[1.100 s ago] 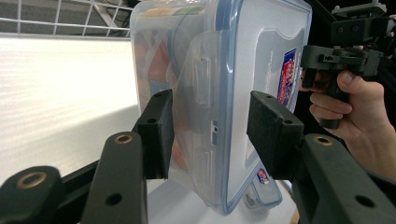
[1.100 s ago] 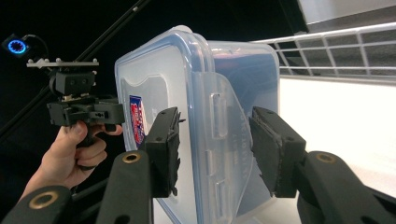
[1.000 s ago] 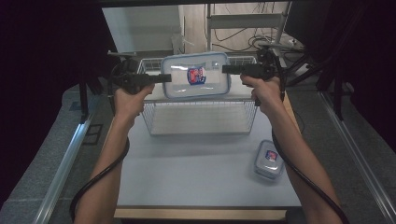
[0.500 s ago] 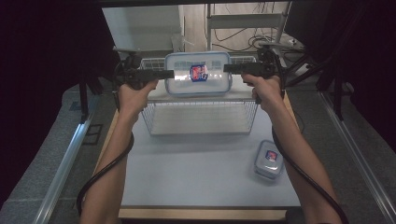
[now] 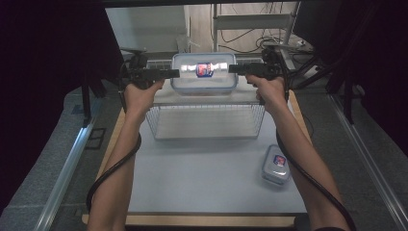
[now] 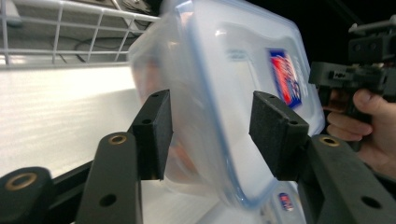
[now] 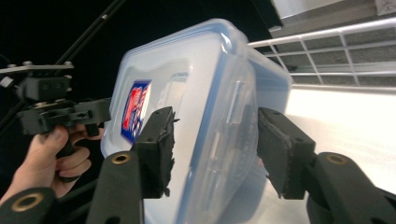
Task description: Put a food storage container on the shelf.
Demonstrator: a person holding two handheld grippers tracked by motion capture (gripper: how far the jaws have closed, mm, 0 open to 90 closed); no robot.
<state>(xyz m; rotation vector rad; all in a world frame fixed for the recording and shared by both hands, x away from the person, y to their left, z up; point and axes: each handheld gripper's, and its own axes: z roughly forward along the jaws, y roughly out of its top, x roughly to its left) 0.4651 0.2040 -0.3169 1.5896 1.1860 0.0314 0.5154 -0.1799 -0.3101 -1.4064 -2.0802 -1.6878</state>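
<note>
- Large clear container (image 5: 204,73) sits top centre of the high view, held in the air over the wire basket (image 5: 207,120), one end in each gripper.
- Left hand-held gripper (image 6: 208,135): jaws straddle the container's end, but I see a gap at the right pad; can't tell if it's actually clamped. In the high view it shows at upper left (image 5: 168,73).
- Right hand-held gripper (image 7: 212,147): same story, pads either side of the lid edge, contact unclear. In the high view it's at upper right (image 5: 235,69).
- Risk 1: smooth glossy plastic against small flat pads, so a slip if either side eases off; the box would drop onto the basket rim.
- Risk 2: two-ended hold. If the hands drift apart or twist unevenly, one end pops free and the box swings.
- Risk 3: rounded corners and a raised blue-seal lid lip give pads little flat purchase; right pads look frayed.
- Materials: container is translucent plastic, rounded rectangle, red-blue label on lid. Basket is thin white wire grid, rigid, open top.
- Small lidded container (image 5: 276,164), same type, lies lower right on the pale matte table (image 5: 202,183), well apart.
</note>
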